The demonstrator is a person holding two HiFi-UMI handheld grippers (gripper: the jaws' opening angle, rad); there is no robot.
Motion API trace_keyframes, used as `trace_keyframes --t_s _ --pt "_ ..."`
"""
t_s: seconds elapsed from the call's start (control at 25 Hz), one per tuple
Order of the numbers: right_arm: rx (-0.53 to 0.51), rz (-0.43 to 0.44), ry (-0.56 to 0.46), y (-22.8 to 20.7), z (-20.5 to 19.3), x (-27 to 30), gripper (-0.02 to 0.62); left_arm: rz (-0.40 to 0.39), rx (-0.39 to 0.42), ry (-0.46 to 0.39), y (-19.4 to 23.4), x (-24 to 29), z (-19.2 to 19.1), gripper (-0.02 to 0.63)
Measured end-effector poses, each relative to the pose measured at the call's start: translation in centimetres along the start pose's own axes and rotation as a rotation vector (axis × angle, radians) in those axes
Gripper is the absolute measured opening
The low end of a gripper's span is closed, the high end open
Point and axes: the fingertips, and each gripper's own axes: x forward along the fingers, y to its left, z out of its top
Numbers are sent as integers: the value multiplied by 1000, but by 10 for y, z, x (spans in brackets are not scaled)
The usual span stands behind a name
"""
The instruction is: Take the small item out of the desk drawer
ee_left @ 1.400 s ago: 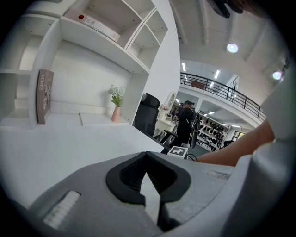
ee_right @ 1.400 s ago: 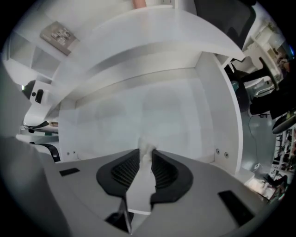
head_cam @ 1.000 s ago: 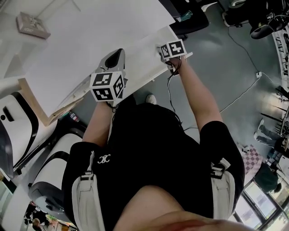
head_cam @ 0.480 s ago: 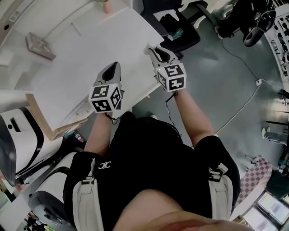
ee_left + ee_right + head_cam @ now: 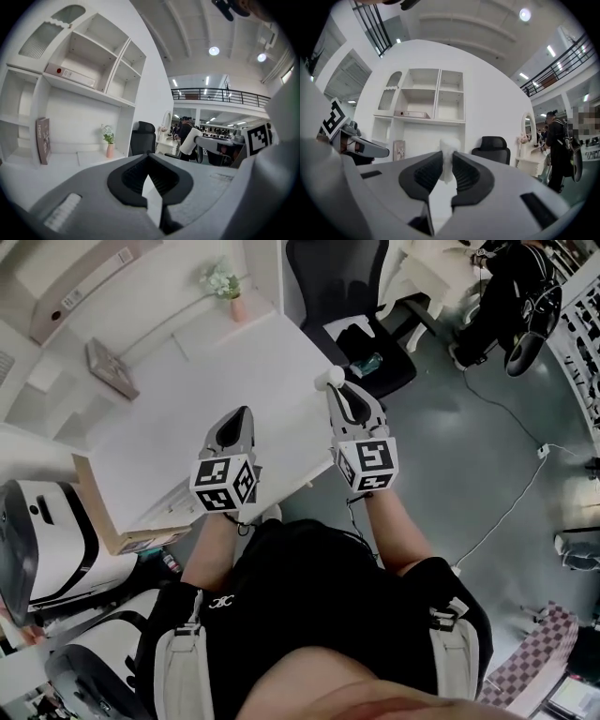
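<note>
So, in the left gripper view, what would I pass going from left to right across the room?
A standing book → pink vase of flowers → black office chair → small white item, clamped in the right hand-held gripper → its marker cube.

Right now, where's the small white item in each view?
Head view: small white item at the right hand-held gripper's tip, above centre.
Left gripper view: item right of centre, on that gripper's tip.
Right gripper view: item at centre, pinched between the jaws.
Shared landmark: black office chair, in all three.
</note>
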Motion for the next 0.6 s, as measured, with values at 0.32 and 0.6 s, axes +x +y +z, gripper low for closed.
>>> trace_keyframes --t_s 0.32,0.6 --pt "37 0 -45 0 9 -14 64 51 -1 -5 4 -13 -3 15" --pt "17 19 -49 10 8 -11 66 68 -1 -18 10 -22 -1 14"
